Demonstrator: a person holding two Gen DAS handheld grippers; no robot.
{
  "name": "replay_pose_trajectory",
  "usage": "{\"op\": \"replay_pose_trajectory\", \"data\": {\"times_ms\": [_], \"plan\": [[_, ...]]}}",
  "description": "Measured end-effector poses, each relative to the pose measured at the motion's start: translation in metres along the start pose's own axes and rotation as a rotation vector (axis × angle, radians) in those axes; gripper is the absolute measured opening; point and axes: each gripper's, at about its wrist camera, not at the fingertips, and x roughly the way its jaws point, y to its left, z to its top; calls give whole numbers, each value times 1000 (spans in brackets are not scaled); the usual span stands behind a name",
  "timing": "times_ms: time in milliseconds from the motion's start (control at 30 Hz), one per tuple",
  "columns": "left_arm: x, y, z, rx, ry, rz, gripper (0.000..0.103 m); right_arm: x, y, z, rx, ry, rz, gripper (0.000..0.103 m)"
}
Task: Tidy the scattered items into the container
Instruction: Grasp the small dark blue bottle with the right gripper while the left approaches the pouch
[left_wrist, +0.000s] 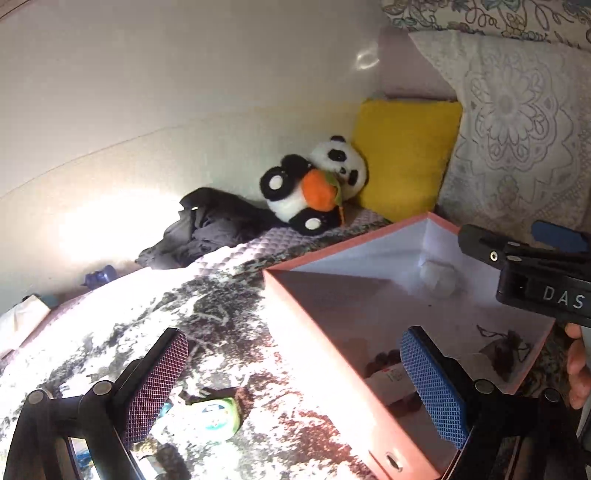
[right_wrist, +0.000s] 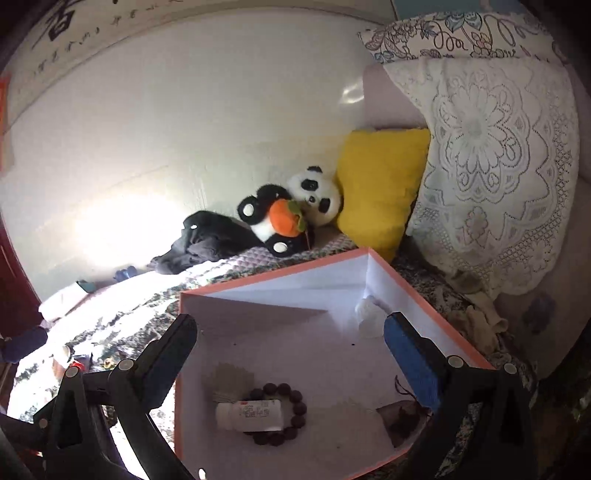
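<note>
A patterned bedspread (left_wrist: 155, 317) covers the bed, with a lace-covered pillow (right_wrist: 491, 177) and a yellow cushion (right_wrist: 380, 188) at its head and a plush panda (right_wrist: 295, 206) hugging an orange fruit beside the cushion. On the spread sits the pink-rimmed box (right_wrist: 280, 275), white inside. The right gripper (right_wrist: 291, 354) hangs over the box's open top, tilted down into it, its fingers spread wide with nothing between them; one blue pad (right_wrist: 410, 365) shows. The left gripper (left_wrist: 295, 384) straddles the box's near wall, its left finger out over the bedspread and its right finger over the box interior, jaws likewise released and empty. In the left wrist view the right gripper's black body reads "DAS", the rest cut off.

Inside the box lie a white bottle (right_wrist: 251, 415) on its side, its red-and-white label too small to read, resting across a ring of dark beads (right_wrist: 291, 413), a dark drawstring pouch (right_wrist: 402, 421) and a white lump (right_wrist: 369, 317) in the far corner. A green-and-white tin (left_wrist: 214, 417) lies on the bedspread just outside the box, near the left finger. Black calligraphy (right_wrist: 59, 22) crosses the wall, unreadable.
</note>
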Motion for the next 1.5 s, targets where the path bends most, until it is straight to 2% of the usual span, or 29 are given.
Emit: {"op": "replay_pose_trajectory", "data": {"times_ms": [133,233,367,500,667,733,800,967,1067,1200,1333,1400,1433,1500], "plan": [[-23,40,-19,-43,3,67,97,-13,48,-5,-46,-9,68,103],[-40,77,-41,-85,15,122,97,-21,99,-15,-116,-11,124,103],[-62,134,-80,-134,49,209,97,-33,172,-46,-229,6,224,103],[-73,198,-136,-174,123,324,97,-29,229,-92,-304,107,342,103],[-66,271,-205,-257,239,421,97,3,286,-155,-393,258,404,101],[-57,293,-225,-288,280,424,97,21,302,-171,-424,302,420,97],[-46,309,-238,-315,311,417,97,40,314,-181,-438,340,394,90],[-26,334,-252,-347,354,396,97,92,320,-189,-391,456,366,79],[-12,345,-255,-372,373,380,97,116,323,-194,-398,506,347,64],[8,354,-260,-385,407,374,97,138,333,-202,-413,552,339,63],[22,359,-259,-371,420,380,97,152,347,-212,-463,574,319,57],[27,363,-258,-372,419,382,97,153,352,-212,-489,567,324,41],[29,365,-258,-375,419,385,97,153,353,-211,-497,565,320,26],[34,369,-257,-385,418,386,97,152,354,-208,-507,561,319,26]]}}
